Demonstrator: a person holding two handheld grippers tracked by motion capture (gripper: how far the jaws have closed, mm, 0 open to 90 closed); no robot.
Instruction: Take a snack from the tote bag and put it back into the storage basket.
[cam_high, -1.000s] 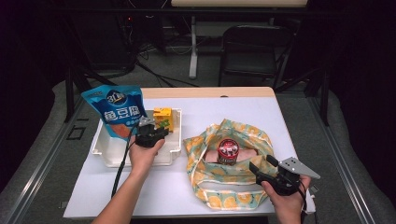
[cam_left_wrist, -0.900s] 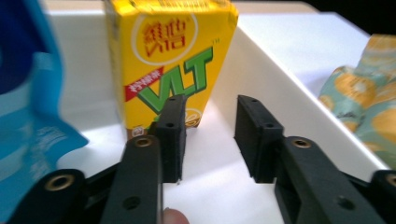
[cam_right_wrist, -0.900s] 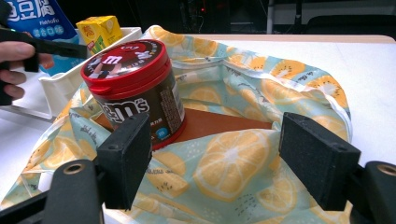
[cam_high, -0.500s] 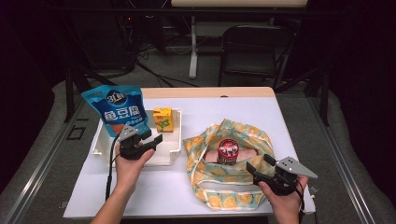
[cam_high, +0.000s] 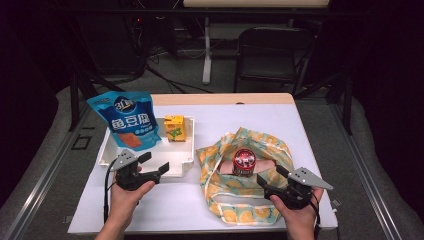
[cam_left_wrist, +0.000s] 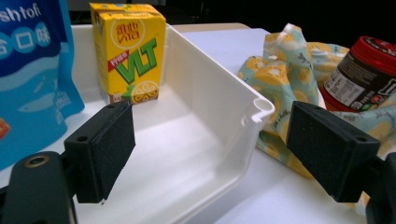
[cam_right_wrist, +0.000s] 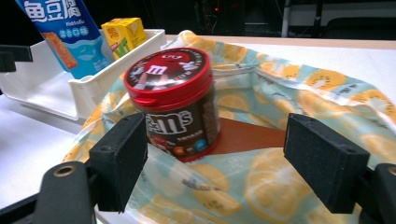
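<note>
The white desk carries everything here, and the work looks like moving snacks between the white tray on its left half and the fruit-print cloth bag spread open on its right half.

In the tray stand one blue snack pouch, leaning at the far left, and one yellow drink carton upright in the far right corner; the tray's near half is bare. Inside the bag sits one red-lidded candy jar, upright on a brown pad.

The left gripper hovers over the tray's near edge. Its fingers have just been opening and now stand wide with nothing between them, so a release seems just finished, probably of the carton it faces. The right gripper rests at the bag's near rim, pointing at the jar, its fingers also wide and empty, well apart from the jar's sides.

The next move is likely a grasp of the jar: the right gripper would need to advance until its fingers flank the jar below the lid, then close without snagging the loose cloth.
</note>
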